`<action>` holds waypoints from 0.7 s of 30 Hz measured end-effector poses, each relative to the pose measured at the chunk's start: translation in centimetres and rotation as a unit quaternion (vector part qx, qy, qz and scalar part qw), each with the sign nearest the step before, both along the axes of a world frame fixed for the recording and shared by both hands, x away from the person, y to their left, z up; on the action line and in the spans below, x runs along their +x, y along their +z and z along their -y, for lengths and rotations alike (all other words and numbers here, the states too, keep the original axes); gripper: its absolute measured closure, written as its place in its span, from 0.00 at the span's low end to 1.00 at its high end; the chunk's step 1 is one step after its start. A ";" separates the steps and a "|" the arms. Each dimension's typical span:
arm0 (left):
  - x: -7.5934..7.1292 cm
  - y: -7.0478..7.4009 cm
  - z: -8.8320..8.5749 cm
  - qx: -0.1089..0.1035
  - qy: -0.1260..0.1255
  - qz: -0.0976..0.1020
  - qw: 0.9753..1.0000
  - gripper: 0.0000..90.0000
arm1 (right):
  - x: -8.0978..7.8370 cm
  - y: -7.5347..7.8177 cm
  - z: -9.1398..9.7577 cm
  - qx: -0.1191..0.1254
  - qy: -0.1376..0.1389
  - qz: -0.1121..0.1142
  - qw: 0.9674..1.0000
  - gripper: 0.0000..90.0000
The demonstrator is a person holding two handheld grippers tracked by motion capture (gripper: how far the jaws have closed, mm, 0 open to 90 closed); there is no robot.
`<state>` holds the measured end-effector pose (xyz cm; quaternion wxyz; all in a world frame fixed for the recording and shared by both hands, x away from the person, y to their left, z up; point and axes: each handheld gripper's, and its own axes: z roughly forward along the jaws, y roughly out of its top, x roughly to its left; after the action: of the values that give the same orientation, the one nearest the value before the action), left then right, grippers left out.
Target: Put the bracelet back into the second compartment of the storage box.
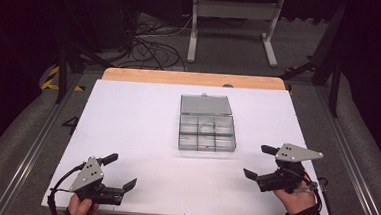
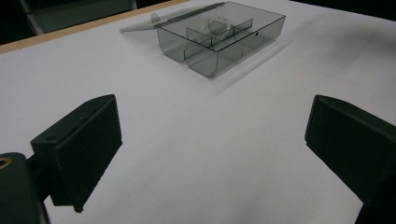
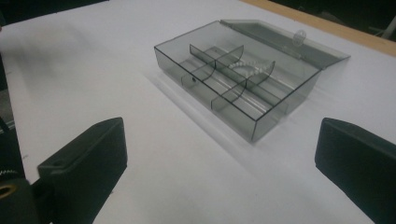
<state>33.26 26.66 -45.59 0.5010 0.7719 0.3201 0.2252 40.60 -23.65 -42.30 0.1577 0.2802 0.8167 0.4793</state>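
Clear divided box (image 1: 207, 132) sits mid-table, slightly right of centre, lid (image 1: 205, 104) folded flat on the far side. A small beaded item (image 3: 246, 70), possibly a bracelet, lies in a far compartment; detail is poor. Left gripper (image 1: 122, 171) near-left and right gripper (image 1: 260, 161) near-right are both spread wide, holding nothing. Box looks light, rigid, slick plastic; best pinched across a side wall or the lid tab.

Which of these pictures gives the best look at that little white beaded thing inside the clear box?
The right gripper view: the white beaded piece lies close and sharp in a far middle compartment of the open box. The left gripper view shows it fainter, partly behind dividers. In the high view it is just a pale curve.
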 end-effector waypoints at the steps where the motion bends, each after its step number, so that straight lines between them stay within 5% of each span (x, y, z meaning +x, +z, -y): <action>1: 0.0 0.0 0.0 0.001 0.000 0.001 1.000 0.05 | 0.0 -0.2 0.2 -0.002 0.000 -0.002 1.000 0.03; 21: 0.0 0.0 0.0 0.004 -0.001 0.003 1.000 0.05 | -0.7 -4.5 1.2 -0.007 -0.002 -0.043 0.999 0.00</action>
<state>33.24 26.65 -45.58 0.4992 0.7737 0.3166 0.2279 39.90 -24.86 -46.78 0.1251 0.3008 0.8256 0.4608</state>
